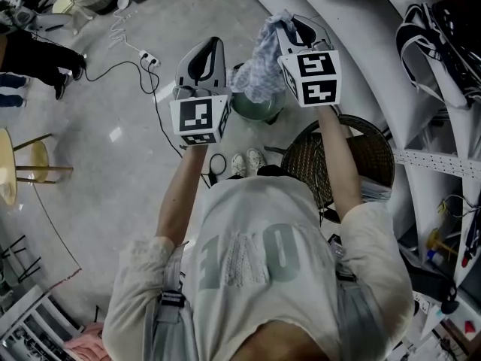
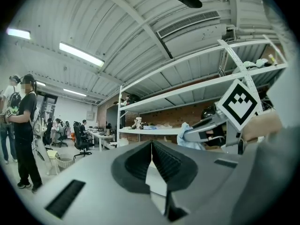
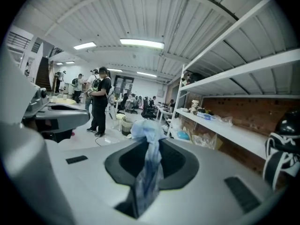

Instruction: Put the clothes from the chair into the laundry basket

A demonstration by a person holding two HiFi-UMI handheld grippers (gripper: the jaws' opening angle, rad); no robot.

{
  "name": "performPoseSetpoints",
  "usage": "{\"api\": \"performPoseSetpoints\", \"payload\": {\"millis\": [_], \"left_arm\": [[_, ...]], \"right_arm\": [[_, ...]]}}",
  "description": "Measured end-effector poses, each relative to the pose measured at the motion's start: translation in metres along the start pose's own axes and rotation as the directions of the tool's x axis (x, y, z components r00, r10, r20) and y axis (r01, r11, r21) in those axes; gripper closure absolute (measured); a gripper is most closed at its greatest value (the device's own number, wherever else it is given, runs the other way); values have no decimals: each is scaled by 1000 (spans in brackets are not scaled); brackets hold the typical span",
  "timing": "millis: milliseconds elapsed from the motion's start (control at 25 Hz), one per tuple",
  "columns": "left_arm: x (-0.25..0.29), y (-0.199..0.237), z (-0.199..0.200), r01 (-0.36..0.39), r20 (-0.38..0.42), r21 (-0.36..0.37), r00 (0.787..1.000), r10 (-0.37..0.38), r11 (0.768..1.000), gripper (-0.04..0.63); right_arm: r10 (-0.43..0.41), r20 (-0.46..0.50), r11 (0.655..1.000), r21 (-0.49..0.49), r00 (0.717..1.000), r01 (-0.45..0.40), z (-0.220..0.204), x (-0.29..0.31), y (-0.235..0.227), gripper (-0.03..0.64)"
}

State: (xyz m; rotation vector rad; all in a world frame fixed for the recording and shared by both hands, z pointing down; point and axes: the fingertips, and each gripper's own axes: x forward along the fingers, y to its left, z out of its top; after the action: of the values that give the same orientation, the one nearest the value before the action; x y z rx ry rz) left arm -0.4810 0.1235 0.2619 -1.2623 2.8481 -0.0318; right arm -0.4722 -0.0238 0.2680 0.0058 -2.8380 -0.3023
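Right hand-held gripper (image 3: 150,146): jaws closed narrow on a pale blue cloth (image 3: 148,170). The fabric is pinched between the pads, bunched above the tips and trailing back through the slot. In the head view this hand-held gripper (image 1: 289,27) is held out ahead of the person, and the cloth (image 1: 258,70) hangs from it over a round pale-green basket (image 1: 259,111) on the floor (image 1: 113,111). Cannot tell if the fabric touches the basket rim.

Left hand-held gripper (image 2: 152,146): jaws together, nothing between them. It sits level, just beside the basket on its left (image 1: 207,55), apart from the cloth.

Woven chair (image 1: 368,153): near the person's right side, under the right forearm.

Surroundings:
- pair of white shoes (image 1: 246,162) on the floor, between the person and the basket
- white power strip (image 1: 149,60) with a dark cable (image 1: 158,107) running across the floor left of the left hand-held gripper
- white shelving rack (image 1: 440,160) close along the right, bags on it
- wooden stool (image 1: 26,164) far left
- another person (image 3: 99,102) standing farther off in the room
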Motion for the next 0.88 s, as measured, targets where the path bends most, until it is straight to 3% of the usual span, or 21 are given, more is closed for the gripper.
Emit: {"api": "performPoseSetpoints", "payload": {"millis": [80, 120, 240, 400, 880], "left_arm": [[-1, -1, 0, 0, -3, 2, 1000, 0, 1000, 577], [-1, -2, -1, 2, -5, 3, 1000, -2, 1000, 577], [-3, -5, -2, 6, -10, 5, 1000, -6, 1000, 577], [-3, -10, -4, 9, -15, 6, 1000, -9, 1000, 577], [-5, -18, 1, 12, -1, 20, 1000, -12, 1000, 577]], "right_arm": [[3, -76, 1000, 16, 997, -2, -16, 6, 2, 525], [13, -103, 1000, 13, 995, -11, -23, 8, 5, 453], [8, -66, 998, -56, 998, -12, -20, 8, 12, 380], [-5, 21, 994, -107, 1000, 8, -3, 3, 12, 380], [1, 40, 996, -90, 999, 3, -1, -6, 11, 380]]}}
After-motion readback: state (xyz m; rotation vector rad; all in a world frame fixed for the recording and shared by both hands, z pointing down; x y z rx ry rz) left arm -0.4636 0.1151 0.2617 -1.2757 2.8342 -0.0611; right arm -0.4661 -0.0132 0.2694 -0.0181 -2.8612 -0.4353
